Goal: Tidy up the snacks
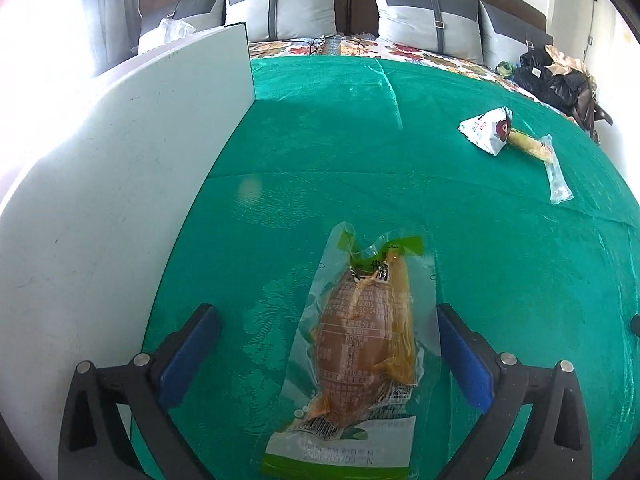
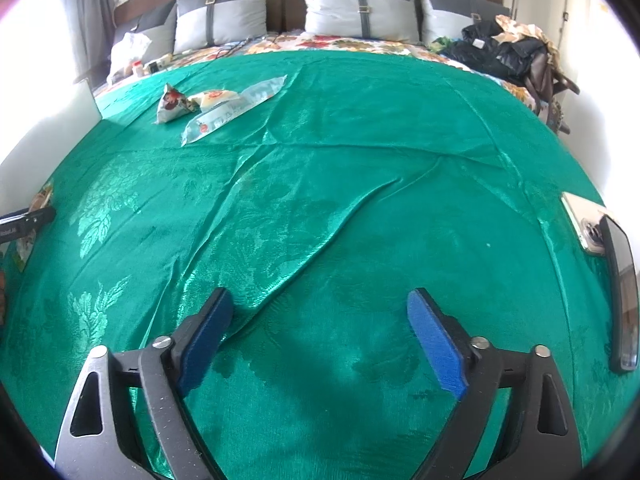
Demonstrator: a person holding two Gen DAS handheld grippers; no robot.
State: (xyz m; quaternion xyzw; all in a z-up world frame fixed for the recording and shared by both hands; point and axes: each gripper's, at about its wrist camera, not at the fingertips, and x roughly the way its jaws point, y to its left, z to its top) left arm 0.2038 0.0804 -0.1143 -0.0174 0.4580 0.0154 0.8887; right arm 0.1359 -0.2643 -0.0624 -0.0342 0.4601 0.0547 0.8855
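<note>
Two sets of blue-padded black jaws, both spread wide and gripping nothing. Left gripper (image 1: pixel 328 356) poised over a clear vacuum-sealed pouch (image 1: pixel 360 356), flat on the green cloth (image 1: pixel 340 140), lying between the pads but not touched by either; glossy film, brown and yellow contents pressed tight inside, green printed bands at both ends, barcode and date stamp at the near end. Right gripper (image 2: pixel 320 336) open above bare cloth only. Further up the cloth from the pouch, toward the pillows (image 1: pixel 280 4): a white pyramid-shaped packet (image 1: pixel 490 130), touching a long clear sleeve (image 1: pixel 548 164) with a yellow stick inside. Same cluster in the right view, with more clear wrappers lying alongside. Satin-like cloth, shiny, woven with leaf and flower patterns, creased in long ridges, spread over a floral bedspread (image 1: pixel 420 54). Smooth white board (image 1: pixel 120 200) along the cloth's left edge. Grey two-tone pillows with buckled straps against a dark headboard. Dark heap of clothes (image 2: pixel 504 50) at the cloth's far right corner. Phone (image 2: pixel 584 222) near its right edge.
</note>
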